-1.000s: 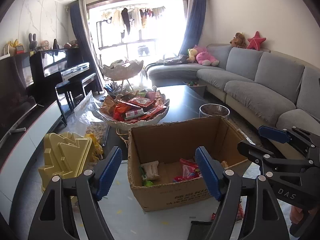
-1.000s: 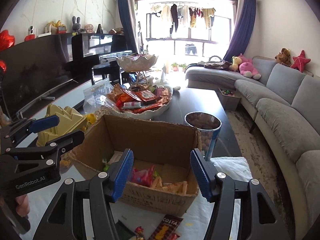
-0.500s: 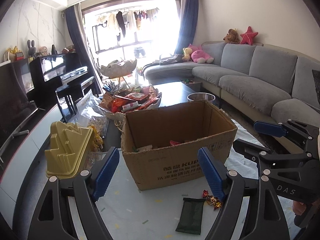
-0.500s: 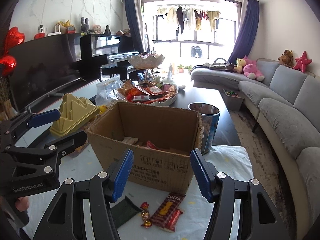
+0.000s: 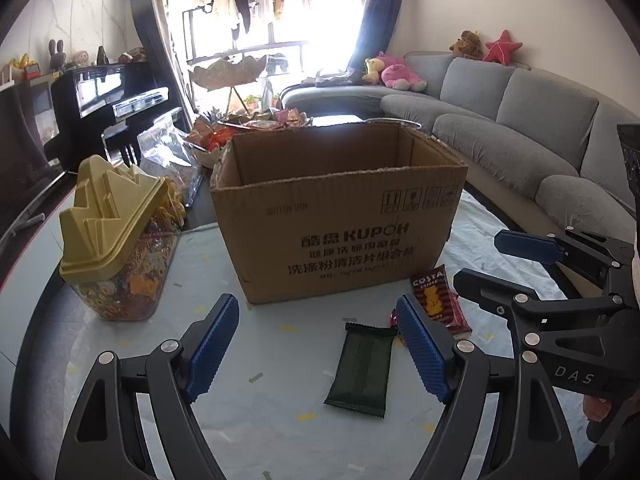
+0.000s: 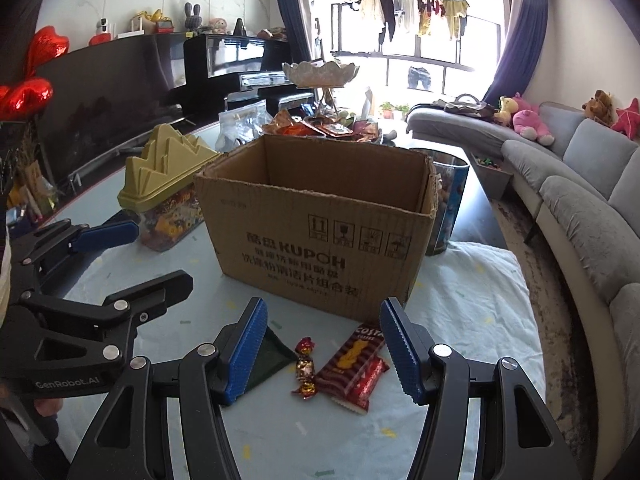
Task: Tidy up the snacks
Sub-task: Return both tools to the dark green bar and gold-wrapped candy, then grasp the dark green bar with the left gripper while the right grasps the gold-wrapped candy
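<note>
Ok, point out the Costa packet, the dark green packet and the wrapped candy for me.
Costa packet [image 6: 352,364], right wrist view, on the bear picture at its middle.
dark green packet [image 5: 362,368], left wrist view, middle of its face.
wrapped candy [image 6: 305,367], right wrist view, its bulging centre.

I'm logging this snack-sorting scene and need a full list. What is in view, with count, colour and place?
cardboard box: 1, brown, open, centre of the table
Costa snack pack: 1, red, on the cloth in front of the box
wrapped candy: 1, red and gold, left of the Costa pack
dark green packet: 1, flat on the cloth, left of the candy
snack jar: 1, clear with a yellow lid, left of the box
snack bowl: 1, piled with packets, behind the box
blue tin: 1, right of the box
sofa: 1, grey, right side
piano: 1, black, left rear
left tool: 1, black with blue pads, open, empty
right tool: 1, same, open, empty
</note>
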Available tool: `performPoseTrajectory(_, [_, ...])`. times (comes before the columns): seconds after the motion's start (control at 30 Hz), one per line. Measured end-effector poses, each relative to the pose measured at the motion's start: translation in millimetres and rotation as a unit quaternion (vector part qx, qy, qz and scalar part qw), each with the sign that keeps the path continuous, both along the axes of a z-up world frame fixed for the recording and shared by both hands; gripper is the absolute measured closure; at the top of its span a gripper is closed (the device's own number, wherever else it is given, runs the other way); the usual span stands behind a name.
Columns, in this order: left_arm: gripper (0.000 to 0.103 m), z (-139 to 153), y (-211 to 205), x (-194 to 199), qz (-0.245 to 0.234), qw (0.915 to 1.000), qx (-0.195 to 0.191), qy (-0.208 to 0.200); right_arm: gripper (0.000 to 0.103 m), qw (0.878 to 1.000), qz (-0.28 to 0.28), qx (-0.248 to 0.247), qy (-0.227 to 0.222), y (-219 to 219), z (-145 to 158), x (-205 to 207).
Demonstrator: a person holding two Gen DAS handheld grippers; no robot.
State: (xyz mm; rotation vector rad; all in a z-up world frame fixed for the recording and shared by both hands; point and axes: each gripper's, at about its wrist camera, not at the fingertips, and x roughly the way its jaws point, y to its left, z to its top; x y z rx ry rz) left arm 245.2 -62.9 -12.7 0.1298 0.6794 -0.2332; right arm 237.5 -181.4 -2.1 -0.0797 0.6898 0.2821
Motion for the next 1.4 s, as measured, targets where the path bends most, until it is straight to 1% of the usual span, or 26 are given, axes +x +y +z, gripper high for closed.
performPoseTrajectory(0.07, [0.022, -8.0, -1.2, -0.4, -0.004, 1.0, 0.0, 0.008, 0.043, 1.0, 0.003, 0.003, 0.013, -1.2, -7.5, 0.3])
performPoseTrajectory(0.2, [0.023, -26.1, -2.4, 1.8, -0.012, 0.9994, 0.002, 0.031, 0.051, 0.999, 0.015, 0.001, 0.037, 1.2, -22.6, 3.7])
performPoseTrajectory(0.27, [0.023, -36.0, -2.8, 2.6, -0.017, 0.9989, 0.003, 0.044, 0.051, 0.999, 0.018, -0.002, 0.046, 1.7, -29.2, 5.3])
performPoseTrajectory(0.3, [0.024, -41.4, -3.4, 3.1, -0.02, 0.9985, 0.004, 0.051, 0.051, 0.998, 0.021, -0.004, 0.053, 2.3, -33.2, 6.7])
performPoseTrajectory(0.43, [0.03, -57.6, -5.6, 6.3, -0.034, 0.9964, -0.009, 0.077, 0.058, 0.996, 0.037, -0.009, 0.08, 6.4, -47.1, 11.4])
performPoseTrajectory(0.5, [0.032, -64.5, -6.7, 8.7, -0.039, 0.9954, -0.011, 0.087, 0.061, 0.995, 0.039, -0.01, 0.087, 7.3, -50.5, 13.1])
performPoseTrajectory(0.53, [0.032, -67.4, -7.3, 10.2, -0.042, 0.9948, -0.014, 0.091, 0.063, 0.994, 0.042, -0.007, 0.101, 6.7, -57.9, 15.4])
performPoseTrajectory(0.63, [0.036, -75.6, -9.6, 15.6, -0.048, 0.9928, -0.022, 0.107, 0.065, 0.993, 0.046, -0.008, 0.112, 8.5, -66.7, 18.7])
performPoseTrajectory(0.7, [0.036, -80.5, -10.7, 18.3, -0.05, 0.9918, -0.023, 0.115, 0.066, 0.992, 0.045, -0.007, 0.12, 8.3, -72.1, 21.6])
performPoseTrajectory(0.83, [0.038, -86.9, -13.7, 21.7, -0.054, 0.9908, -0.017, 0.122, 0.071, 0.99, 0.051, -0.006, 0.133, 9.0, -81.3, 25.3])
performPoseTrajectory(1.03, [0.038, -96.5, -16.4, 28.6, -0.055, 0.9896, -0.01, 0.133, 0.08, 0.987, 0.056, -0.001, 0.148, 9.9, -90.7, 30.3])
performPoseTrajectory(1.1, [0.038, -98.3, -16.2, 30.8, -0.055, 0.9892, -0.014, 0.135, 0.083, 0.987, 0.057, -0.004, 0.148, 12.1, -92.5, 31.7])
performPoseTrajectory(1.2, [0.038, -101.9, -15.1, 35.5, -0.053, 0.9884, -0.022, 0.141, 0.083, 0.987, 0.056, -0.003, 0.149, 12.4, -92.9, 34.3])
performPoseTrajectory(1.4, [0.039, -104.1, -16.3, 39.5, -0.048, 0.9894, -0.014, 0.137, 0.084, 0.988, 0.052, 0.0, 0.148, 10.2, -95.1, 38.9])
